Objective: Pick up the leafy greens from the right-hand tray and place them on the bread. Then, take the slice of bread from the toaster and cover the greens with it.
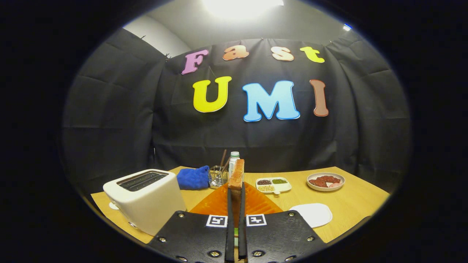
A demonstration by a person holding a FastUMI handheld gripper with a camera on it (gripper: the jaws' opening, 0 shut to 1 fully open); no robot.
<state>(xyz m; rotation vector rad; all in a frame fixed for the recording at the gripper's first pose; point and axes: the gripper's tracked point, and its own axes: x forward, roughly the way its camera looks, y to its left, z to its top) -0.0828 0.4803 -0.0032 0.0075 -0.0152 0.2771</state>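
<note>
A toasted slice of bread (pixel 237 175) stands upright on edge, clamped between the tool (pixel 236 195) fingers, raised right of the white toaster (pixel 145 197), whose two top slots lie empty, on the bench (pixel 358 199).

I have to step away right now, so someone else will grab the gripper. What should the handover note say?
Gripper: shut on the slice of bread, held upright on edge between the fingers, lifted above the table.
Toaster: off to the left of the fingers; its slots look empty, so the slice is already out.
Orange mat: just ahead, under the fingers. The greens and the lower bread are hidden behind the gripper, so I cannot confirm that step.
White tray: right of the fingers, nothing visible on it.
Left: lower the slice flat over the greens and let go.
</note>
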